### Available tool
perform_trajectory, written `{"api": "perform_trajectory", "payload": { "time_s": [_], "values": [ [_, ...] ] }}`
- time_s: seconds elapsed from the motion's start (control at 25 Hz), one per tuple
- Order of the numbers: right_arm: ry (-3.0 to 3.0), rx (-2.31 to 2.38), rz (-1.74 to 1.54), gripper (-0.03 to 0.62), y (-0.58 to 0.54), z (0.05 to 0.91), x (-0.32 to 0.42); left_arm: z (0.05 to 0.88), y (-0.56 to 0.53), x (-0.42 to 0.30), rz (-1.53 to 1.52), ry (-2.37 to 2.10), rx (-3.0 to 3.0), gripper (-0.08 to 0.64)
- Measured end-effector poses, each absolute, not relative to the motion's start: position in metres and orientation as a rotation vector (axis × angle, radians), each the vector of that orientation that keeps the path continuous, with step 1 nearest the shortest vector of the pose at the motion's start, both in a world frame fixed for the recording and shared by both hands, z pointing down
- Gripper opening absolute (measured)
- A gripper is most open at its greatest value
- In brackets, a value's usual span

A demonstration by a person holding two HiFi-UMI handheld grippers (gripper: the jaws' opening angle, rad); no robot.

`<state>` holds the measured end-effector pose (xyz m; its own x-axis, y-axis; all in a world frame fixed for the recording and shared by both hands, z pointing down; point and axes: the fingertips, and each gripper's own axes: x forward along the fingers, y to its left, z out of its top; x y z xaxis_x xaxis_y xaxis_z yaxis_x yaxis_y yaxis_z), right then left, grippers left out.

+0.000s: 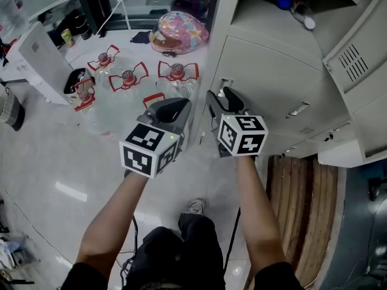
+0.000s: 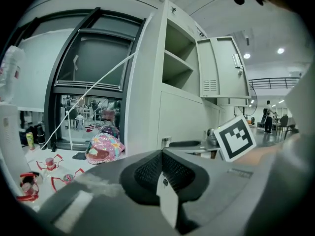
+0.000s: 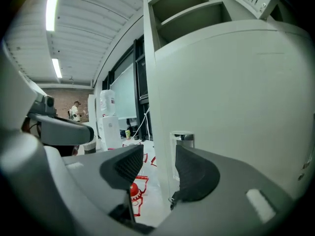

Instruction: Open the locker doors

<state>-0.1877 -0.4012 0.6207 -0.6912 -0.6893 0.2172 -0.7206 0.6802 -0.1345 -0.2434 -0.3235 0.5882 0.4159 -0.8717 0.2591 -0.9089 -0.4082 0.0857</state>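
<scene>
Right hand-held gripper (image 3: 160, 154) parted, bottle (image 1: 303, 17) in locker (image 1: 266, 32)

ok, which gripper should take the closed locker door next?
Right. The right gripper has open, empty jaws, with the metal latch on the closed door just ahead. The left gripper is shut and sits farther left of it.

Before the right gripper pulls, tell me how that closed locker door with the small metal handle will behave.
The closed door looks like thin painted sheet metal, so it should swing as one stiff panel, probably lightly, like the open door above. Its small handle looks polished, so the open right gripper may slip on it.
</scene>
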Motion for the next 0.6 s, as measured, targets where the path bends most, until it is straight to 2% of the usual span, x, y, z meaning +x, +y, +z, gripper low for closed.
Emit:
{"api": "perform_trajectory", "payload": {
  "time_s": [0.6],
  "values": [
    [-2.740,1.140,0.312,0.201,-0.425,0.635,-0.200,0.617,-0.325,-0.255,0.271,-1.586,2.433,0.003]
  ]
}}
